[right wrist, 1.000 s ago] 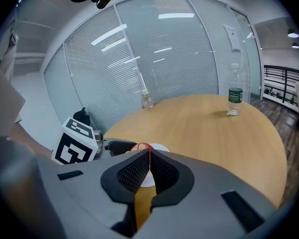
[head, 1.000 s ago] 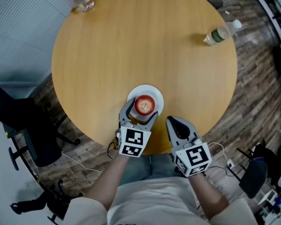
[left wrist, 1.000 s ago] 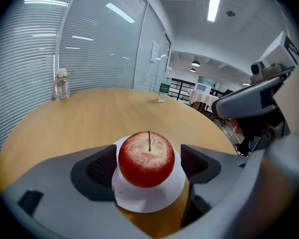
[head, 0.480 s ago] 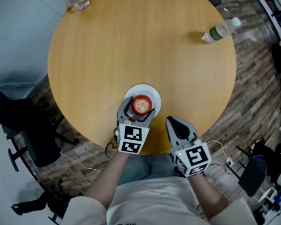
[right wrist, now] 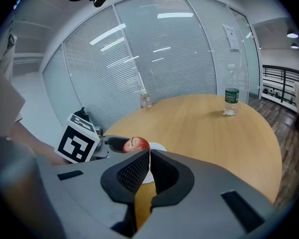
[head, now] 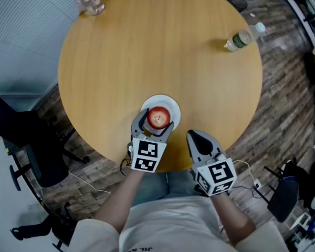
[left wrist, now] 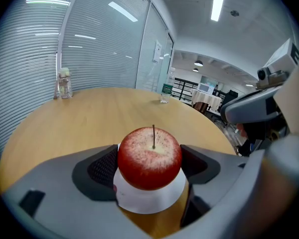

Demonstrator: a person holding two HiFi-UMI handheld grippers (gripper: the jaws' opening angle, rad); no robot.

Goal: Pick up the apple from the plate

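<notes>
Head view: the left tool point(head: 154, 124) has slid forward since a second ago and now hugs the apple point(head: 158, 117) on its plate point(head: 168, 102). Left gripper view: both pads pinch the apple's sides, and it's not lifted yet, so I'd guess the lift comes next. Right gripper view: the right tool point(right wrist: 148, 171) is squeezed nearly closed and empty.

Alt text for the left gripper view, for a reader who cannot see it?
A red apple sits on a white plate between the left tongs, whose dark pads meet its sides with no gap showing. Behind it stretches a round wooden table with a bottle at the far edge.
</notes>
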